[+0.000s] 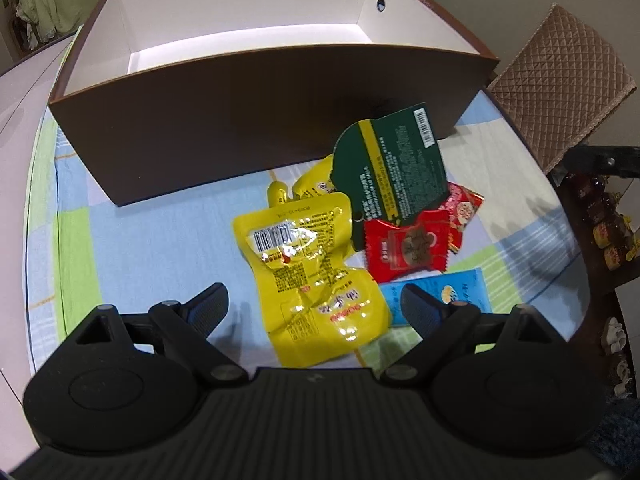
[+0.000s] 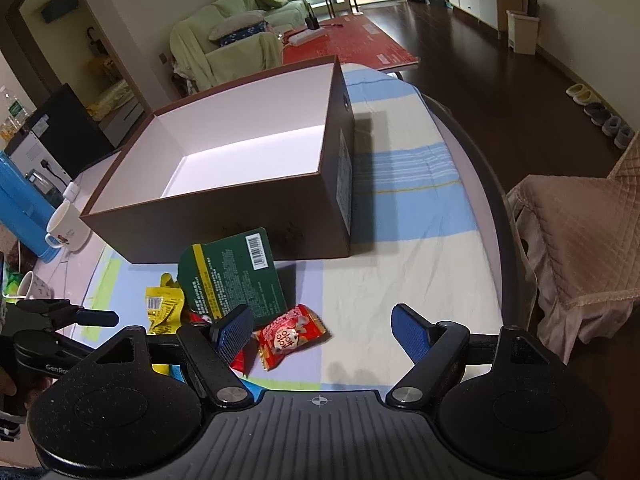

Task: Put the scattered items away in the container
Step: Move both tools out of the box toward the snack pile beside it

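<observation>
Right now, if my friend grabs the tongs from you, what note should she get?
Left tongs: open, empty, hovering over the big yellow pouch.
Right tongs: open, empty, near the red candy packet.
Brown box: nothing visible inside.
All snacks lie on the checked cloth in front of the box: two yellow pouches, green packet, red packets, blue packet.
Done: nothing packed. Left: put every packet in the box.
</observation>
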Action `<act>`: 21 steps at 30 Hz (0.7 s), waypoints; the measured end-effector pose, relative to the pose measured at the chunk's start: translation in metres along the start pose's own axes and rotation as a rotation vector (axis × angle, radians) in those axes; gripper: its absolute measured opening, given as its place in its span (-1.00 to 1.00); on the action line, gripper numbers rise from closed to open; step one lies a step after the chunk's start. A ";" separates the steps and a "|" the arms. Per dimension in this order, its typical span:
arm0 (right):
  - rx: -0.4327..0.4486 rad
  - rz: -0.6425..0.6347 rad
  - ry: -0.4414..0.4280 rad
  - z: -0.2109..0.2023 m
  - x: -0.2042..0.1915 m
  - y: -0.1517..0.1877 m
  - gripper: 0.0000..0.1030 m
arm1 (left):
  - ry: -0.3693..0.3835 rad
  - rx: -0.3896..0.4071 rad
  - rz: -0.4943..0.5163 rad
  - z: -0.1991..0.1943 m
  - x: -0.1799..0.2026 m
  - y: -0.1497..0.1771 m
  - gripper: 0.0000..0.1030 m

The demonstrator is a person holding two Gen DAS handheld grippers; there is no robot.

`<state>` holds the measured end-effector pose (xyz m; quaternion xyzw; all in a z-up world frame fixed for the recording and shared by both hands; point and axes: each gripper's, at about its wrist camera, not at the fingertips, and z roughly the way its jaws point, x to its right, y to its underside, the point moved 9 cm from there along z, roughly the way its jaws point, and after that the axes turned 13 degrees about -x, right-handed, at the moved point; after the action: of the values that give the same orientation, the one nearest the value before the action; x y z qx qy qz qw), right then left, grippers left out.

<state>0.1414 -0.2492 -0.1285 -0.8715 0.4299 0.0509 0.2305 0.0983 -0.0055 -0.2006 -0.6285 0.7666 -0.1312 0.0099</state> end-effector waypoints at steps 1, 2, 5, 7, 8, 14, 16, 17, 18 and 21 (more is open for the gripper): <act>-0.002 0.005 -0.001 0.001 0.001 0.000 0.53 | 0.003 -0.002 -0.002 0.002 -0.001 -0.002 0.77; -0.006 0.009 -0.001 0.002 0.002 0.000 0.54 | 0.006 -0.004 -0.003 0.003 -0.001 -0.003 0.77; -0.013 0.025 0.007 0.004 0.007 0.000 0.54 | 0.013 -0.015 -0.002 0.009 -0.002 -0.006 0.77; -0.017 0.035 0.009 0.006 0.009 0.001 0.54 | 0.019 -0.019 -0.002 0.012 -0.002 -0.009 0.77; -0.019 0.040 0.009 0.007 0.010 0.001 0.54 | 0.024 -0.022 -0.002 0.014 -0.001 -0.010 0.77; -0.035 0.053 0.014 0.012 0.013 0.001 0.54 | 0.025 -0.043 0.001 0.029 0.000 -0.018 0.77; -0.037 0.053 0.014 0.014 0.012 0.001 0.54 | 0.014 -0.043 0.002 0.033 -0.001 -0.020 0.76; -0.038 0.053 0.014 0.015 0.012 0.000 0.54 | 0.010 -0.044 0.000 0.035 -0.002 -0.021 0.76; -0.041 0.054 0.014 0.016 0.012 0.001 0.54 | 0.010 -0.046 -0.003 0.037 -0.002 -0.021 0.76; -0.050 0.055 0.017 0.019 0.012 0.002 0.54 | 0.027 -0.052 -0.020 0.042 -0.005 -0.020 0.71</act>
<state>0.1493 -0.2501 -0.1497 -0.8653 0.4541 0.0608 0.2034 0.1259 -0.0124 -0.2371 -0.6343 0.7635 -0.1199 -0.0181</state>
